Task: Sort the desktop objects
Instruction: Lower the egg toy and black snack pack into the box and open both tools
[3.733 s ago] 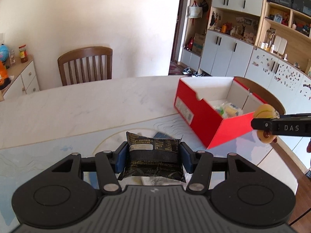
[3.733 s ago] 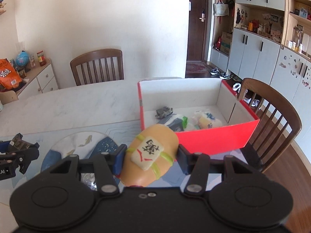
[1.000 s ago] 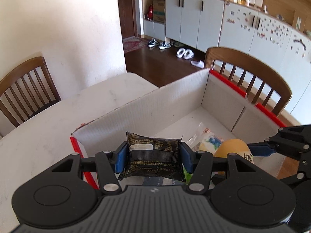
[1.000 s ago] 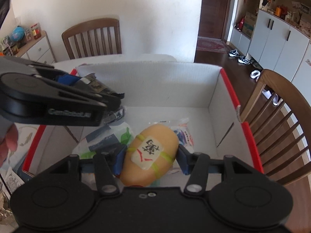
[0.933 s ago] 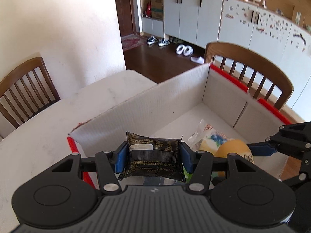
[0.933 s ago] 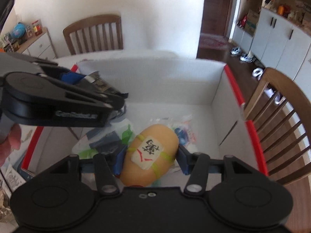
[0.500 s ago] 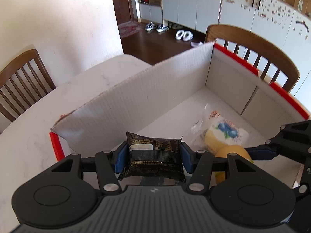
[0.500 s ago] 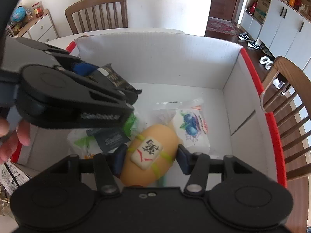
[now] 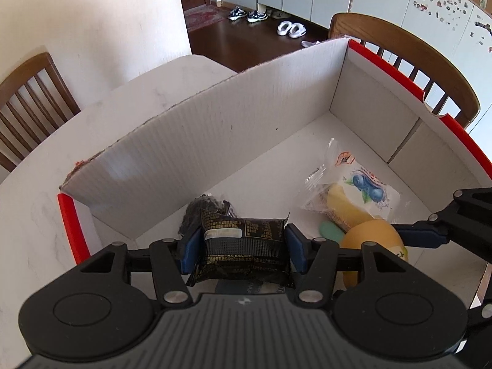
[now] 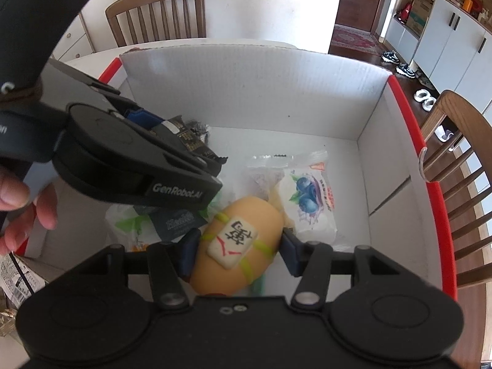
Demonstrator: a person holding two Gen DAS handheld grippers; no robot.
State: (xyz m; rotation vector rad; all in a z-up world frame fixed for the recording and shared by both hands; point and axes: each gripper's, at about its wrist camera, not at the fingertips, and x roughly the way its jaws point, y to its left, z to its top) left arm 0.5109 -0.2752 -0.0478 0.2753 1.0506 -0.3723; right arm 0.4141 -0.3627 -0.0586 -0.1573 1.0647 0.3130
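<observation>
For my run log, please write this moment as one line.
left claw: shut on black snack packet | right claw: shut on orange toy | both above red box interior | not released yet

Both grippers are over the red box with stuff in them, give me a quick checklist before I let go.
1. Left gripper clamps the black packet: ok.
2. Right gripper clamps the yellow toy: ok.
3. Both held things inside the box walls: ok.
4. Bare floor under the packet: cannot tell.
5. Toy clear of the blueberry packet: not ok, it sits right beside it.
6. Grippers apart from each other: ok.
</observation>
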